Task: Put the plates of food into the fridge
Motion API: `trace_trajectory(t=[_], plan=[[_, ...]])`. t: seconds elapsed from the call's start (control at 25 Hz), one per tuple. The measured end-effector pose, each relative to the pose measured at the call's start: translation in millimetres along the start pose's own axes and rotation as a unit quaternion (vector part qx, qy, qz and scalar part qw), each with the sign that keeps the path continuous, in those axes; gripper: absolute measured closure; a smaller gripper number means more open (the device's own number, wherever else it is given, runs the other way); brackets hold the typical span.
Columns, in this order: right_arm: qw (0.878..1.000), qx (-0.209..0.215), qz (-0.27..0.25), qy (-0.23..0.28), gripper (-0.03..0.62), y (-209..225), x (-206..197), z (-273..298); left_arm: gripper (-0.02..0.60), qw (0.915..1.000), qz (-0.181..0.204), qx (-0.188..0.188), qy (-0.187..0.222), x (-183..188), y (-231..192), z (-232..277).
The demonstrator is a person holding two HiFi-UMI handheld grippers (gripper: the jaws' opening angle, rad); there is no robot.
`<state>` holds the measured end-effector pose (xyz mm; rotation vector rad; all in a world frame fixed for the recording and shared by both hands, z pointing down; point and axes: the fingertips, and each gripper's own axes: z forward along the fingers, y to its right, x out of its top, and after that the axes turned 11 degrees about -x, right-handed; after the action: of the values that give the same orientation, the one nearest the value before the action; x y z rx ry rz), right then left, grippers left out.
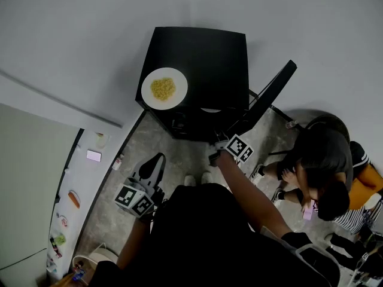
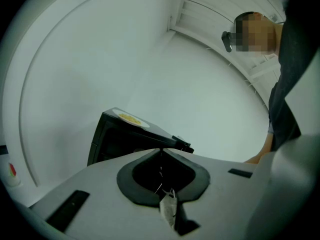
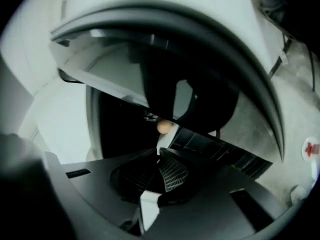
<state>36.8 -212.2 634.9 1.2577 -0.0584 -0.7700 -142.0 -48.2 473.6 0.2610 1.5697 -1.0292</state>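
Note:
A white plate of yellow food (image 1: 164,88) sits on top of a black mini fridge (image 1: 209,52). The fridge door (image 1: 269,97) stands open to the right. The white rim of a second plate (image 1: 210,109) shows inside the opening. My right gripper (image 1: 216,147) is just in front of that opening, its jaws (image 3: 158,151) together and empty, facing the dark interior. My left gripper (image 1: 157,160) hangs low at the left over the floor, shut and empty (image 2: 161,151). From there the fridge (image 2: 125,141) and the plate on top (image 2: 131,118) are seen ahead.
Two people (image 1: 320,166) sit on the floor right of the fridge, close to the open door. A white counter (image 1: 90,178) with a pink phone (image 1: 94,155) and small items runs along the left. A small round tan object (image 3: 163,127) shows by the fridge interior.

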Motion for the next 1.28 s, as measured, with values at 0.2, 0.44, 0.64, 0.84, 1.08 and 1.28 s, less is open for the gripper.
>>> trace_trajectory(t=[0.2,0.44,0.64,0.84,1.08,1.28], plan=[[0.996,0.039,-0.076,-0.020,0.568,-18.4,-6.1,-26.3,0.549,1.0000,-0.002,-0.004,0.007,2.7,4.0,4.5],[0.973,0.105,-0.200,-0.037,0.568,-66.4,-16.8,-67.1,0.549,0.9997,0.005,-0.005,0.024,12.2,7.7,5.4],[0.951,0.149,-0.267,-0.043,0.568,-103.6,-28.4,-100.4,0.551,0.9996,0.013,-0.010,0.023,12.8,15.2,3.7],[0.917,0.172,-0.359,-0.023,0.568,-134.7,-35.7,-126.4,0.551,0.9993,0.025,-0.014,0.023,12.6,21.3,0.3],[0.881,0.198,-0.430,-0.005,0.568,-165.0,-51.3,-149.7,0.553,0.9987,0.042,-0.012,0.026,17.5,26.3,-1.3],[0.859,0.232,-0.457,0.003,0.568,-193.6,-64.4,-171.1,0.555,0.9977,0.064,-0.009,0.023,20.8,30.8,-3.1]])
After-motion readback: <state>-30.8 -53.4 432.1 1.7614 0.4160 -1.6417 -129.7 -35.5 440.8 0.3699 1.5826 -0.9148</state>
